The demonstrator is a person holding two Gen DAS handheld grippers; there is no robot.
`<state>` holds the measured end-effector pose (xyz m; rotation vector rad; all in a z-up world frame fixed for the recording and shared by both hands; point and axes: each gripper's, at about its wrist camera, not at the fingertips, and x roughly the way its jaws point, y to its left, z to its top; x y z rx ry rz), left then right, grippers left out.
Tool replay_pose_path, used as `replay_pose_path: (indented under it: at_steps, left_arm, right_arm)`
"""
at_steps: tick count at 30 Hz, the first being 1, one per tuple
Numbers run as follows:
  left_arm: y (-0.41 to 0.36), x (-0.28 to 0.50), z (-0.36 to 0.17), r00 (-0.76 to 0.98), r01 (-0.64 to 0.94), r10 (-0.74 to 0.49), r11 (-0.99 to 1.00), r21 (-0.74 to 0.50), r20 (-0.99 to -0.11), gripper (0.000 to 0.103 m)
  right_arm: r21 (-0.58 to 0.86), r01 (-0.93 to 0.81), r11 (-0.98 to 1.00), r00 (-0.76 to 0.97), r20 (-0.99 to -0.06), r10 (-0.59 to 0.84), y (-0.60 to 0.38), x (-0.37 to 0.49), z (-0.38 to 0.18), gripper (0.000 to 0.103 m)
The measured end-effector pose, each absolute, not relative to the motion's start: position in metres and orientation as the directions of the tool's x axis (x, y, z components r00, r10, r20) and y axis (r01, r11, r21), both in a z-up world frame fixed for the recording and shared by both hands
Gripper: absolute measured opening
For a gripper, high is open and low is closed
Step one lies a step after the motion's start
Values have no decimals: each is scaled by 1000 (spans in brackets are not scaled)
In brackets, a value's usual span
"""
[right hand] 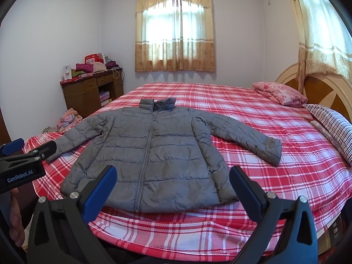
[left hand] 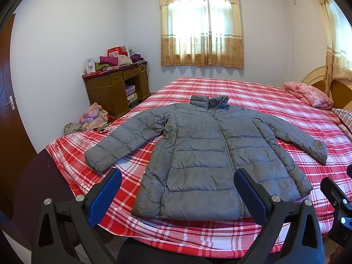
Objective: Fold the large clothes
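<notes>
Above jacket (left hand: 198, 151), jaws wide, empty.

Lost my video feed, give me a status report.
Left gripper and right gripper open, empty, short of the bed. Grey jacket flat, zipped, sleeves out, unfolded. Nothing on it.

A grey quilted jacket (left hand: 204, 154) is lying across a bedsheet (right hand: 253, 114) showing a red, white and pink plaid. Blue pads are lining the black left gripper (left hand: 177, 189) and right gripper (right hand: 173, 187). A pink floral quilt (right hand: 279, 94) is sitting beside a black-and-white striped pillow (right hand: 330, 121); beige patterned curtains (left hand: 201, 24) are glowing.
</notes>
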<state>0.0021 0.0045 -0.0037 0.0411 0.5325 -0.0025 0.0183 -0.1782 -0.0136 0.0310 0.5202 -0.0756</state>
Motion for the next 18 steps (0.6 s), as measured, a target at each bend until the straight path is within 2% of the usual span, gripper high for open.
replay_pose_path:
  at_steps: [18]
  left_arm:
    - [6,4,-5,859,13,8,999,38,-512,102]
  right_arm:
    - [17,80,997,857,-511,-60,-180,21,-19,103]
